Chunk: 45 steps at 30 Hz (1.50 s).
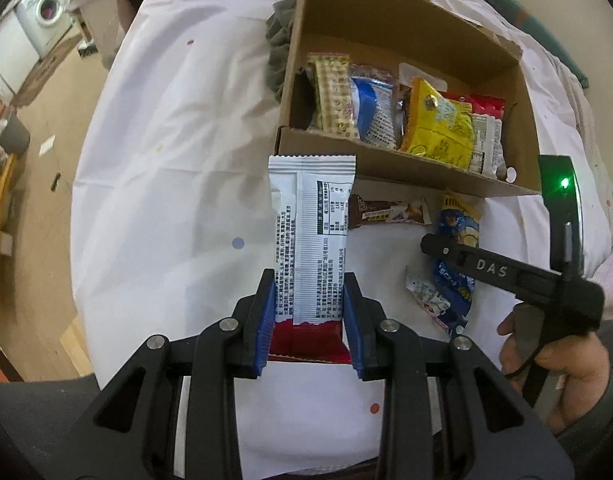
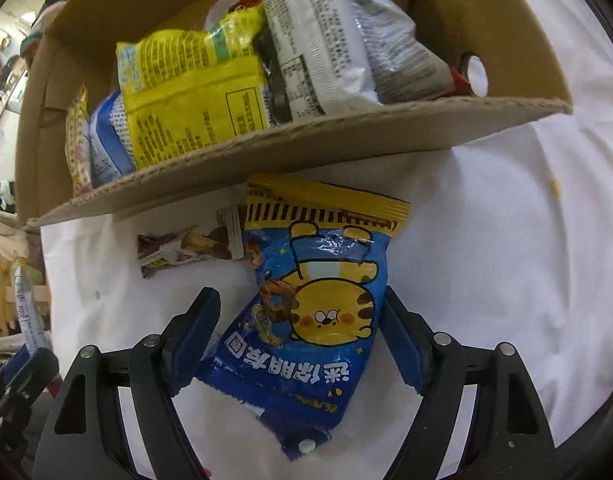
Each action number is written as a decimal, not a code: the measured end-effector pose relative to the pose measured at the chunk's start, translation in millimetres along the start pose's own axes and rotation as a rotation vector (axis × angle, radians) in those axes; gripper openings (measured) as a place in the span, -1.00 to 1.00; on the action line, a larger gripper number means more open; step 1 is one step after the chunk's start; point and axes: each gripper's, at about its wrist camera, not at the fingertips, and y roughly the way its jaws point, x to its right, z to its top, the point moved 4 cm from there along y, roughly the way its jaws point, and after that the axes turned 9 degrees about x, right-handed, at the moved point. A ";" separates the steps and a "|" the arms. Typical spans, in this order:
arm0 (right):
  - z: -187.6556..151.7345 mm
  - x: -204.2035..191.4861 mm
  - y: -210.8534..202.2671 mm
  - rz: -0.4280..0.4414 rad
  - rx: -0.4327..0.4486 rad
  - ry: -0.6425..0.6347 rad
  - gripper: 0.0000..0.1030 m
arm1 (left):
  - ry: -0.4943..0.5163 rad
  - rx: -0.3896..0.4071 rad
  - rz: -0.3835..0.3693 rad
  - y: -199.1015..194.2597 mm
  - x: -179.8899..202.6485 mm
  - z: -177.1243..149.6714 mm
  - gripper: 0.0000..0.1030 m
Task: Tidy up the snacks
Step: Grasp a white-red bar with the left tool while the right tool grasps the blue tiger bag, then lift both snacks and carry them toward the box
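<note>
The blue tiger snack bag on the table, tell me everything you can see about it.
The blue tiger snack bag is a glossy, crinkled plastic pouch with a yellow striped top band, a cartoon tiger and white Chinese characters. It lies flat on the white tablecloth, its yellow end toward the cardboard box, slightly overlapping a brown snack bar. The right gripper straddles it with jaws open, not yet clamped.

Home interior. Front-loading washing machine (image 1: 46, 10) beyond the table's far-left edge; wooden floor (image 1: 46, 208); white cloth-covered table (image 1: 166, 140); household clutter on the floor.
</note>
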 end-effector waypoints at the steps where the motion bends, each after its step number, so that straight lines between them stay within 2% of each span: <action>1: -0.8 -1.7 0.2 -0.006 0.002 -0.013 0.58 | -0.002 0.001 0.001 0.2 -0.4 0.3 -0.47; 4: -5.1 -7.6 0.9 -0.015 0.004 -0.048 0.53 | 0.000 0.010 0.002 0.6 3.5 3.0 -0.47; 6: -8.4 -7.5 0.0 -0.038 0.006 -0.062 0.28 | 0.003 0.014 0.001 1.4 5.3 2.8 -0.46; 7: -9.3 -6.1 -1.3 -0.040 0.009 -0.060 0.23 | 0.005 0.015 0.001 0.7 4.9 2.3 -0.46; 10: -11.6 -1.1 -6.6 -0.015 0.011 -0.045 0.05 | 0.004 0.013 0.001 0.7 3.1 0.9 -0.46; 12: -11.4 2.6 -10.1 0.016 0.004 -0.032 -0.18 | 0.003 0.016 0.009 1.4 0.3 0.6 -0.46; 25: -9.9 38.1 -63.5 0.144 0.059 0.031 -0.34 | -0.010 0.018 0.077 8.9 -14.6 -2.5 -0.46; 33: -21.1 23.9 -111.1 0.296 0.114 0.037 -0.39 | 0.013 0.037 0.096 7.1 -14.1 -2.9 -0.46; 38: -23.8 8.1 -138.2 0.427 0.219 0.022 -0.40 | 0.000 0.039 0.108 7.3 -19.1 -2.3 -0.46; 41: -18.1 10.6 -155.0 0.449 0.291 0.024 -0.40 | -0.014 0.067 0.106 0.8 -18.3 -0.1 -0.46; 45: -5.5 19.0 -165.2 0.443 0.330 0.049 -0.40 | -0.008 0.163 0.088 -22.9 -12.9 9.7 -0.46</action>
